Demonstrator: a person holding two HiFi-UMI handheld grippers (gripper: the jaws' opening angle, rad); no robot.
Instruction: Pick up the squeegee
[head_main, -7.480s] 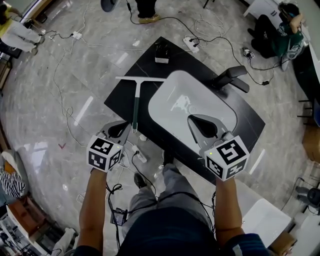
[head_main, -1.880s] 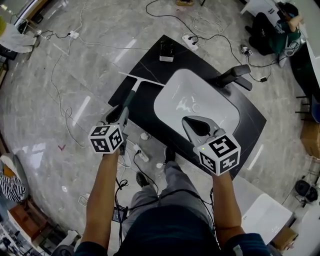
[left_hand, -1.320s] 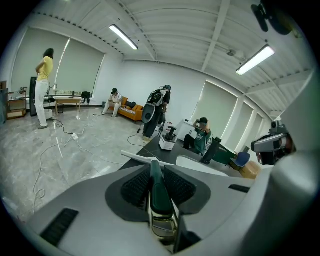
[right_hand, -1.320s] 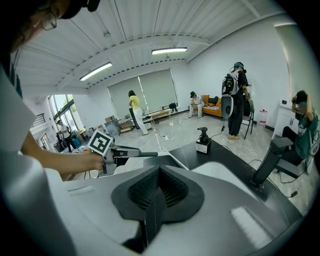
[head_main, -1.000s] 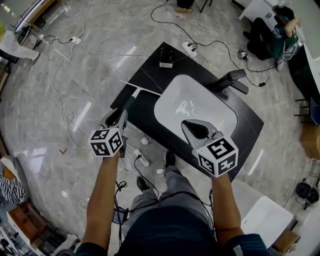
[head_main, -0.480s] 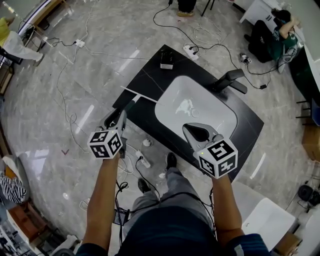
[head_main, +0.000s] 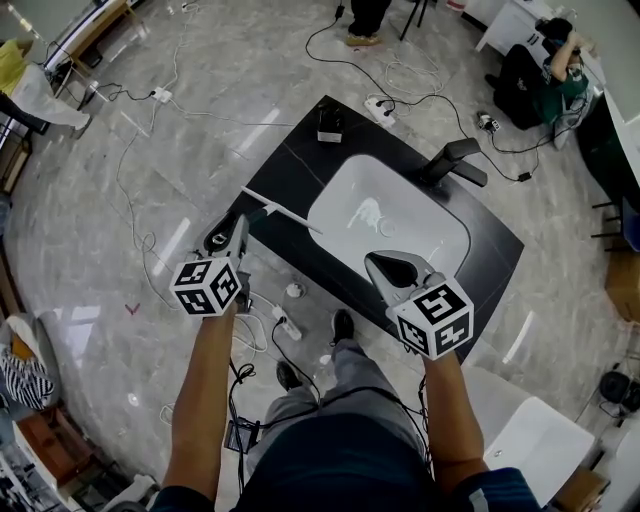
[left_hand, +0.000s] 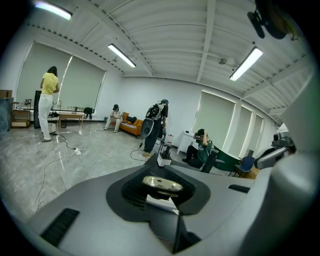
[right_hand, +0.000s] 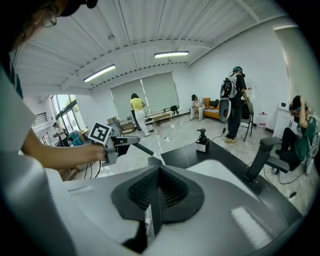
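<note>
Head view: left gripper (head_main: 236, 232) clamps the dark-handled, white-bladed squeegee (head_main: 290, 215), apparently clear of the black countertop (head_main: 300, 170), so pickup looks done; right gripper (head_main: 384, 263) is closed, empty.

Bright strip lights (left_hand: 121, 55), fisheye, perhaps soft

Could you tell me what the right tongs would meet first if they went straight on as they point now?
Most likely the white sink: the right tongs, shut and empty, hover near its front rim and slant down toward the bowl. Depth is hard to judge, so the exact spot is unsure.
</note>
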